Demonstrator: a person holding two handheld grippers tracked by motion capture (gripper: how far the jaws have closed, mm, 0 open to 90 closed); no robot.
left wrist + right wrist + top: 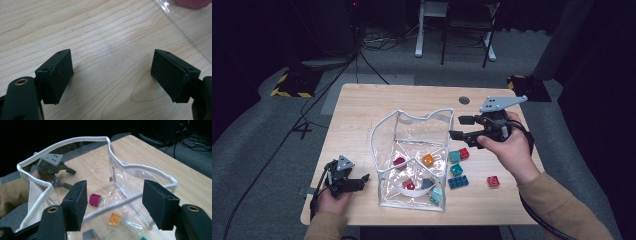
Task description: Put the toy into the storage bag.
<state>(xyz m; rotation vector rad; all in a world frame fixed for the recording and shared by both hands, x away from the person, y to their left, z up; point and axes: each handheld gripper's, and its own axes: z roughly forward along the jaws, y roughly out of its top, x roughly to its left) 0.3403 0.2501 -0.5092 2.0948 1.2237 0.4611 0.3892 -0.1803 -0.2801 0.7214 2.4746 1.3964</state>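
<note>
Blocks are going into the clear bag [412, 150] mid-bench. Right tool [462, 127] is hovering empty at the bag's 3 o'clock rim, jaws standing apart. Left tool [357, 181] is resting at the bag's 8 o'clock, jaws spread on bare bench [100, 37], gripping nothing. Inside are lying six blocks, among them a magenta [95, 200] and an orange [115, 219]. Five blocks [460, 167] are waiting at 4 o'clock outside the bag, so roughly half seems done.

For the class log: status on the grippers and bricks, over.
Both hand-held grippers open, empty: left, right. Clear plastic bag holds several coloured toy bricks; four more outside. Nothing blocking.
</note>
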